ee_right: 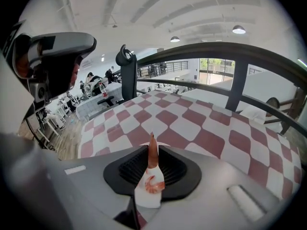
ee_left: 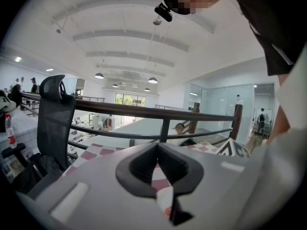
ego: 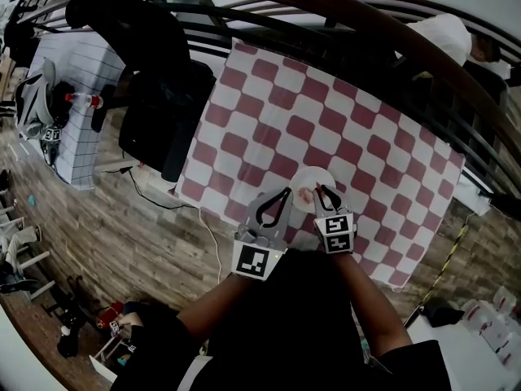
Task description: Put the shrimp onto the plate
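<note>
The right gripper (ego: 320, 191) pinches a shrimp (ee_right: 152, 152), and its orange tail stands up between the nearly closed jaws. The gripper is over the near rim of the white plate (ego: 324, 175). The plate sits on the red-and-white checked cloth (ego: 326, 112), close to the table's near edge and about midway along it. Through the gap below the jaws, what looks like a second shrimp (ee_right: 154, 183) lies curled on the plate. It is not clear whether the held shrimp touches the plate.

The left gripper (ee_left: 157, 146) has its tips pressed together with nothing between them. It is just left of the plate, above the cloth by the near edge.

Each marker cube (ego: 261, 261) bears a black-and-white square pattern with no letters. On a side table at the left lies a bottle (ego: 84, 99) with a red label, its print too small to read.
</note>
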`<state>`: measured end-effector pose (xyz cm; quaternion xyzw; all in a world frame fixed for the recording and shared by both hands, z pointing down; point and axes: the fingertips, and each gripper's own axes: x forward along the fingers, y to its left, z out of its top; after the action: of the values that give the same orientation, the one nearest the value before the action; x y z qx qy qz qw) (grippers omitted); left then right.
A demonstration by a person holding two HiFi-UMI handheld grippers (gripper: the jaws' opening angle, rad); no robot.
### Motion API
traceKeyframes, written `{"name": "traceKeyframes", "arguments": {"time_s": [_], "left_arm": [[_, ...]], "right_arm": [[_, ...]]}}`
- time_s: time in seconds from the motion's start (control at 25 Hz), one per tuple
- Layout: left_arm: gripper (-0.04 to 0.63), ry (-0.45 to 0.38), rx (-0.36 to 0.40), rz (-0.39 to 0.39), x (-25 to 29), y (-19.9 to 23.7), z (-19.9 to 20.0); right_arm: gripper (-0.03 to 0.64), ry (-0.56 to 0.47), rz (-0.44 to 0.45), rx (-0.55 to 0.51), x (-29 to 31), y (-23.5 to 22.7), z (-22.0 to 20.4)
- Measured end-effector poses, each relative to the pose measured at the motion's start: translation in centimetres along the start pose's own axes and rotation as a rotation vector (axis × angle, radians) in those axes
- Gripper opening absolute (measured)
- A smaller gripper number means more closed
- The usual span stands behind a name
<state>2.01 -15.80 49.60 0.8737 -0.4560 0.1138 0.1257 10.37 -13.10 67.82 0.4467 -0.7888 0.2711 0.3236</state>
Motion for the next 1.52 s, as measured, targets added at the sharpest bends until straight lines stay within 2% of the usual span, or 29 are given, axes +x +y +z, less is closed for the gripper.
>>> {"name": "traceKeyframes", "arguments": {"time_s": [0.4, 0.72, 1.12, 1.32, 1.52], "left_arm": [[0.008, 0.018, 0.01, -0.001, 0.2, -0.2, -0.4], [0.008, 0.044, -0.013, 0.047, -0.1, 1.1, -0.9], [0.008, 0.06, 0.016, 0.079, -1.2, 2.0, -2.0], [0.008, 0.057, 0.037, 0.077, -1.2, 2.0, -2.0], [0.008, 0.064, 0.026, 0.075, -1.4, 2.0, -2.1]], "right_arm": [[0.066, 0.065, 0.018, -0.007, 2.6, -0.7, -1.7], [0.066, 0.11, 0.032, -0.023, 4.5, -1.1, -2.9], [0.066, 0.151, 0.048, -0.05, 5.6, -1.1, -4.1], [0.067, 0.173, 0.052, -0.103, 6.3, -1.1, -4.6], [0.067, 0.181, 0.046, -0.13, 6.3, -1.1, -4.5]]}}
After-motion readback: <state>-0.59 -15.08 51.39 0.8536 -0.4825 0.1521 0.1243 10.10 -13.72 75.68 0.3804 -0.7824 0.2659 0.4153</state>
